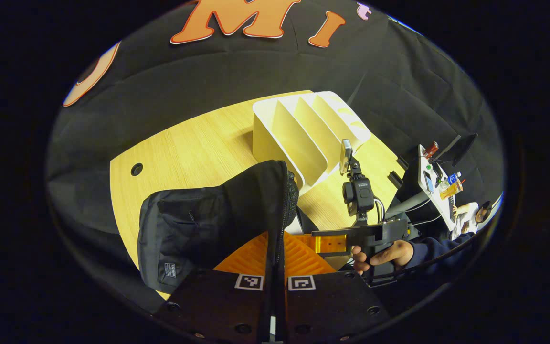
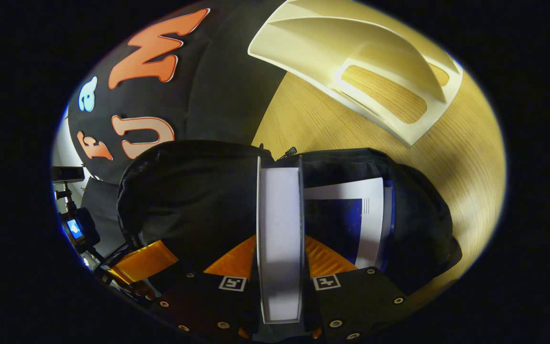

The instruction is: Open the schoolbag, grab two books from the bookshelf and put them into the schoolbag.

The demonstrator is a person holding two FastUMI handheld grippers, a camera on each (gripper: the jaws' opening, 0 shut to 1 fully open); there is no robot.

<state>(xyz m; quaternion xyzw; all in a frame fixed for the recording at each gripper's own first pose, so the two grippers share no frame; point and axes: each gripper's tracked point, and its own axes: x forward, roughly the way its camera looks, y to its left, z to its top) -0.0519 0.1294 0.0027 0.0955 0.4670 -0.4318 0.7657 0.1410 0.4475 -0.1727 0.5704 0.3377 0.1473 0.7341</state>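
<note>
Black schoolbag (image 2: pixel 184 191) open on table; white-edged book (image 2: pixel 279 239) entering, blue book (image 2: pixel 351 220) inside; bookshelf (image 1: pixel 303 134) empty.

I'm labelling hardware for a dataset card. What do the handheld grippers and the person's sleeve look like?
Each gripper body is dark, with two square black-and-white markers: left gripper, right gripper. In the left gripper view the other unit carries a small black camera with cables, held by a hand in a dark blue sleeve.

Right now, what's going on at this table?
A person is packing a black schoolbag on the table. The left gripper is shut on the bag's opened flap, holding it up. The right gripper is shut on a book, edge-on over the opening. Another book already sits inside. The white bookshelf looks empty.
</note>
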